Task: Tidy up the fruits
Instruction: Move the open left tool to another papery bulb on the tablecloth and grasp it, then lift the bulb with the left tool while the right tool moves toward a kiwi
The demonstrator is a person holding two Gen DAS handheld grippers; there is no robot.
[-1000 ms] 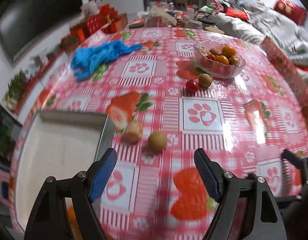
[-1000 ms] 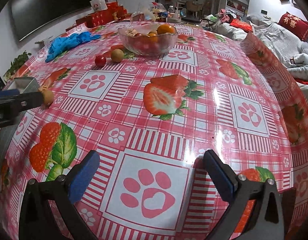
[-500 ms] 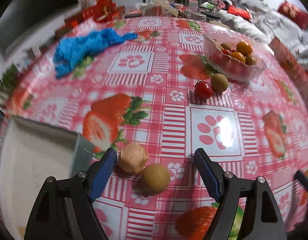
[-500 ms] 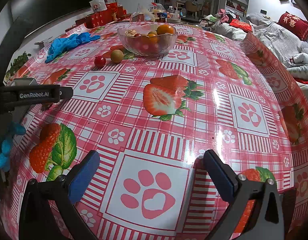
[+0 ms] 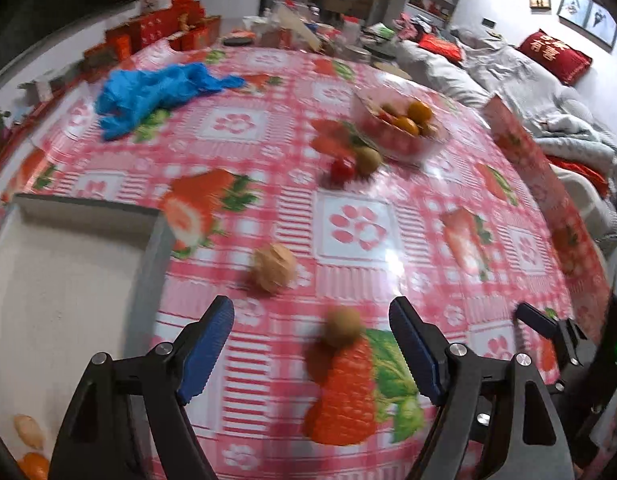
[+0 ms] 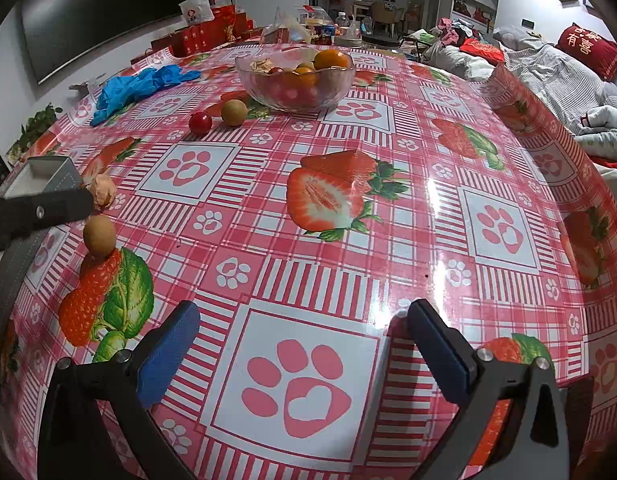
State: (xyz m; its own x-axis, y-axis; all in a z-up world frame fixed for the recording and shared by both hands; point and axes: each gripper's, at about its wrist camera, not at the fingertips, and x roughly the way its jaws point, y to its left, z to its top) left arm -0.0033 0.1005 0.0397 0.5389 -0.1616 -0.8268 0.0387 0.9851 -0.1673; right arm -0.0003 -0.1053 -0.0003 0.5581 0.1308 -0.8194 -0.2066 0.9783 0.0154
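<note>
This is a lived-in home, an open living and dining room. The counter [image 6: 388, 128] wears a glossy pink checked cloth printed with strawberries and paw prints, the kind used on a family dining table. A glass bowl [image 6: 294, 76] of fruit stands on it, with red gift boxes [image 6: 212, 32] and food packets crowded along the far edge. To the right lies a sofa or bed heaped with grey quilts [image 6: 548, 64] and a red cushion [image 6: 588, 50] with gold characters. Framed pictures [image 5: 584, 12] hang on the wall, a large dark screen [image 6: 96, 4] is mounted on the left, and dining chairs [image 6: 380, 10] show in the room beyond.
</note>
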